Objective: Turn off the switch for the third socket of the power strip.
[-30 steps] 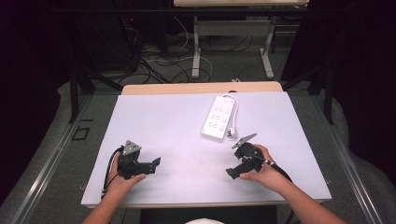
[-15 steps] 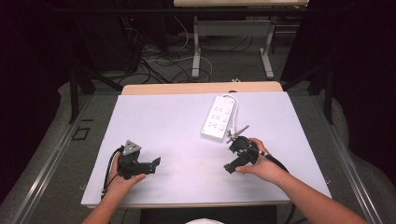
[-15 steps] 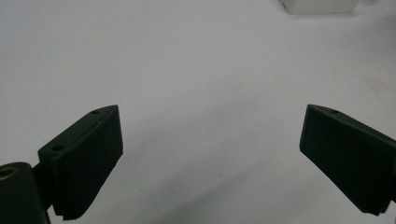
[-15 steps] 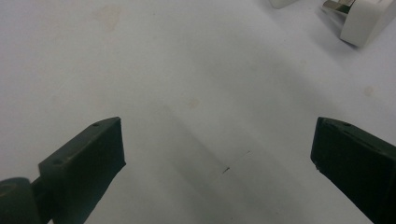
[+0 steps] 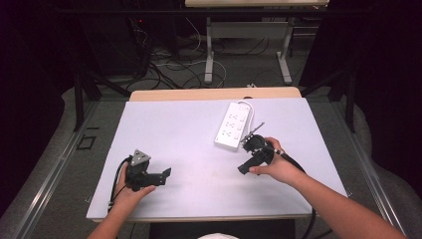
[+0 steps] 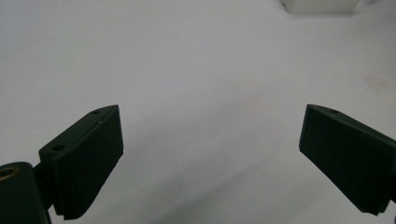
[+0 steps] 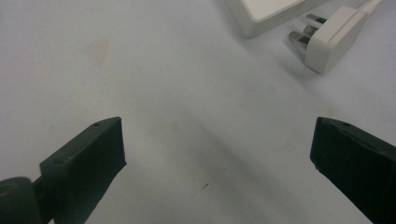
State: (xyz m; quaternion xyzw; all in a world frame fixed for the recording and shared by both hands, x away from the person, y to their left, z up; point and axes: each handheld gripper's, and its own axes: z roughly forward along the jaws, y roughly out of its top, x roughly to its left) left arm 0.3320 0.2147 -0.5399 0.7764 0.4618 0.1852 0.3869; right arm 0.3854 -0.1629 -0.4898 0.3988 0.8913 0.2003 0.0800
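Observation:
A white power strip (image 5: 231, 125) lies on the white table (image 5: 189, 134), right of centre. Its corner (image 7: 266, 11) and its white three-pin plug (image 7: 334, 37) lie on the table ahead of my right gripper (image 7: 217, 140), whose jaws stand wide apart with nothing between them. In the high view the right gripper (image 5: 245, 168) is held just in front of the strip's near end, jaws pointing down and left. My left gripper (image 5: 165, 175) rests at the front left, open (image 6: 212, 140) over bare table, with the strip's edge (image 6: 317, 5) far ahead.
The table's front edge (image 5: 199, 216) is close to both hands. A wooden board (image 5: 214, 93) borders the far side. Beyond it, cables (image 5: 174, 64) and table legs (image 5: 209, 55) are on the floor.
The right gripper has moved away from the person toward the power strip's near end and turned. The left gripper has stayed put.

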